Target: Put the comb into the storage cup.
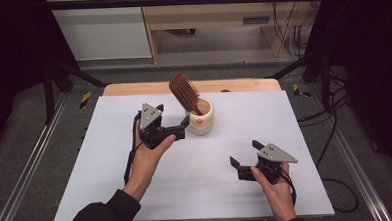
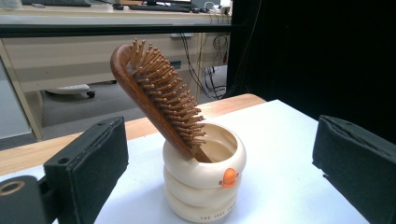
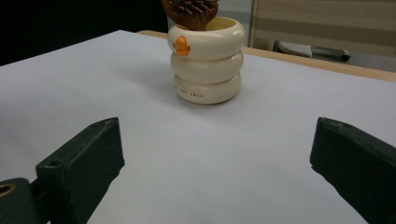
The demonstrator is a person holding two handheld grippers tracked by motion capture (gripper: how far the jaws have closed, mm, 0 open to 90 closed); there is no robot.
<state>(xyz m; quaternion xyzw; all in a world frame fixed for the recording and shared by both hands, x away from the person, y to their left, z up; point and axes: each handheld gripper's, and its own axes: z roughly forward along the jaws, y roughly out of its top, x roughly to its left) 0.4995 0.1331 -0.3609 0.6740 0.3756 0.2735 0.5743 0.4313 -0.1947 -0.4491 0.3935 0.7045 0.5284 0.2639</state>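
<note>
White table sheet (image 1: 137,193) over a wooden top; work sits toward the far middle.

Cream, three-ringed ceramic holder with an orange beak mark (image 1: 200,121) stands upright on the sheet. In it, handle down, a brown wooden paddle hairbrush with peg bristles (image 1: 183,91). Brush's long axis is tilted: head leans up and to the left in the high view, out past the holder's rim, bristles facing the far right side.

Left gripper (image 1: 183,127): jaws spread wide, nothing between them, tips just beside the holder's left wall. Its own view looks straight at the holder (image 2: 201,184), centred between the two black pads, with the brush (image 2: 159,95) leaning toward the left pad.

Right gripper (image 1: 242,161): jaws also wide open and empty, low over bare sheet, well apart from the holder, which lies ahead of it and to its left (image 3: 205,65).

Judgement: left gripper is clearly the nearer. Whatever comes next hinges on that lean. A grasp on the brush means rising to the tilted head; a squeeze at present height would meet the holder instead.
</note>
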